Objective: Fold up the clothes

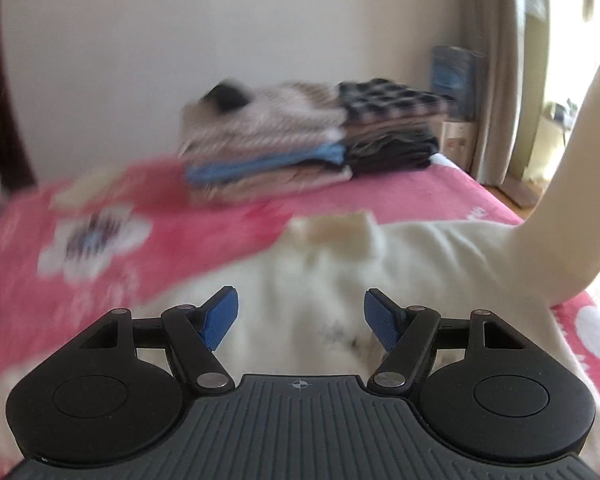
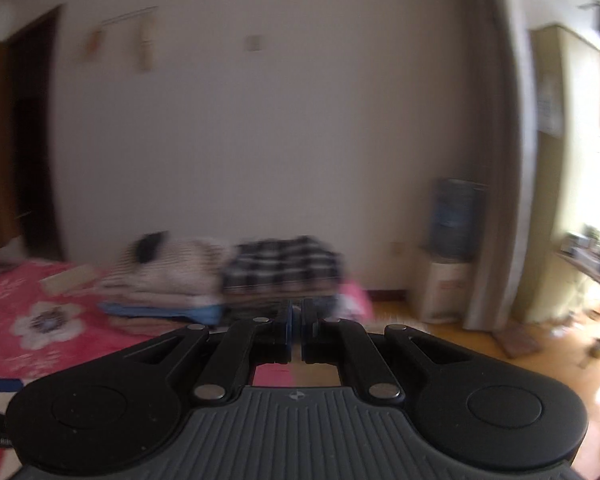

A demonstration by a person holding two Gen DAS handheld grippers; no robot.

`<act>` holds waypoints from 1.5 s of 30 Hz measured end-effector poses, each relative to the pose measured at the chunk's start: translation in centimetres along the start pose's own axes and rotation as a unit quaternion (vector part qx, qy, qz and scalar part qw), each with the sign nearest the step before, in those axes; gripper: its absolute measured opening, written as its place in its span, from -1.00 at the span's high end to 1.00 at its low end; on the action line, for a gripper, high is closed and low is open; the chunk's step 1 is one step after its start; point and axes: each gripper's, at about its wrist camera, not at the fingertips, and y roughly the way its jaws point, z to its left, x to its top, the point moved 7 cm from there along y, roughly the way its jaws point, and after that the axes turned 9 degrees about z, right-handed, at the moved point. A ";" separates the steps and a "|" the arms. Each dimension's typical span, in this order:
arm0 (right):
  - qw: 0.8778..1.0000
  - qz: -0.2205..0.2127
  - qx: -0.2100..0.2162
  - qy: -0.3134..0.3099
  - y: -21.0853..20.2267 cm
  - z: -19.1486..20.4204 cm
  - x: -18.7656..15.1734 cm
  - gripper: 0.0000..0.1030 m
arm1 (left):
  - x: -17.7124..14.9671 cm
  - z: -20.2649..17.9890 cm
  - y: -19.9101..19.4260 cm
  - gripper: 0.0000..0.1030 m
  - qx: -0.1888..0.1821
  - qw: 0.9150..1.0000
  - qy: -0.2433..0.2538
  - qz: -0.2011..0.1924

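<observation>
Cream garment (image 1: 380, 280) lies under the released left gripper (image 1: 301, 318), one sleeve raised; right gripper (image 2: 296, 330) is clenched.

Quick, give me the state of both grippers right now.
Left gripper: open, nothing between its fingers, above the cream garment.
Right gripper: shut; whether it pinches anything cannot be told.

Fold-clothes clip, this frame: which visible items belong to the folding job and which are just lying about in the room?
Job:
- cream garment, one sleeve lifted
- striped folded stack
- checked folded stack
- pink floral bedspread, the work surface
- left tool, open above the garment
- right tool, shut

Lying about:
- water dispenser
- curtain
- wall switch
</observation>
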 end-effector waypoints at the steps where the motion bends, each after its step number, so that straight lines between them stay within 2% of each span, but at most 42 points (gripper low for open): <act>1: 1.000 0.004 0.016 -0.008 0.0 1.8 -0.2 0.94 | -0.8 1.1 -0.2 -0.36 -0.013 1.000 -0.018 0.014; 5: 0.996 0.035 0.071 -0.033 2.8 8.6 -1.8 0.94 | -4.5 3.0 -0.2 -0.36 -0.036 0.997 -0.050 0.039; 9: 0.986 0.109 0.122 -0.013 8.0 13.1 -5.6 0.94 | -7.9 3.4 1.0 -0.36 -0.090 0.990 -0.076 0.074; 12: 0.968 0.189 0.163 0.025 12.3 15.5 -8.9 0.89 | -9.4 2.8 1.9 -0.36 -0.128 0.984 -0.089 0.085; 13: 0.958 0.216 0.182 0.041 13.6 16.1 -10.0 0.87 | -9.9 2.6 2.2 -0.36 -0.143 0.981 -0.095 0.088; 15: 0.941 0.260 0.208 0.064 15.0 16.8 -11.8 0.53 | -10.4 1.9 3.0 -0.36 -0.171 0.975 -0.101 0.100; 16: 0.931 0.281 0.220 0.076 15.7 17.1 -12.7 0.44 | -10.6 1.5 3.4 -0.36 -0.183 0.972 -0.102 0.107; 18: 0.933 0.269 0.227 0.076 15.0 16.7 -13.0 0.30 | -11.0 0.9 4.2 -0.36 -0.190 0.970 -0.099 0.118; 21: 0.934 0.254 0.233 0.097 13.5 15.1 -13.5 0.23 | -11.1 0.4 5.0 -0.36 -0.185 0.970 -0.097 0.121; 24: 0.925 0.258 0.238 0.144 12.2 12.7 -15.1 0.23 | -10.9 0.5 5.6 -0.36 -0.176 0.971 -0.114 0.111; 29: 0.910 0.279 0.223 0.212 10.9 9.4 -20.4 0.24 | -9.3 0.8 7.6 -0.36 -0.183 0.965 -0.164 0.092; 30: 0.908 0.280 0.220 0.222 10.6 8.8 -21.5 0.29 | -8.7 0.6 8.1 -0.36 -0.179 0.967 -0.162 0.086; 32: 0.912 0.270 0.204 0.233 10.0 7.7 -23.7 0.32 | -7.6 0.3 9.0 -0.36 -0.170 0.970 -0.159 0.073; 34: 0.913 0.266 0.189 0.244 9.5 6.8 -25.8 0.35 | -6.4 -0.1 9.9 -0.36 -0.149 0.977 -0.145 0.057; 37: 0.906 0.262 0.184 0.278 8.9 5.5 -28.4 0.39 | -5.2 -0.7 11.1 -0.35 -0.122 0.984 -0.125 0.034; 41: 0.901 0.241 0.192 0.307 8.2 4.7 -29.7 0.42 | -4.5 -1.4 12.8 -0.27 -0.107 0.987 -0.112 0.028; 43: 0.900 0.236 0.190 0.313 8.3 4.7 -29.9 0.43 | -4.6 -1.4 13.7 -0.14 -0.093 0.988 -0.113 0.041; 45: 0.902 0.237 0.190 0.308 8.4 4.8 -29.9 0.42 | -4.7 -1.4 13.9 -0.13 -0.087 0.988 -0.119 0.036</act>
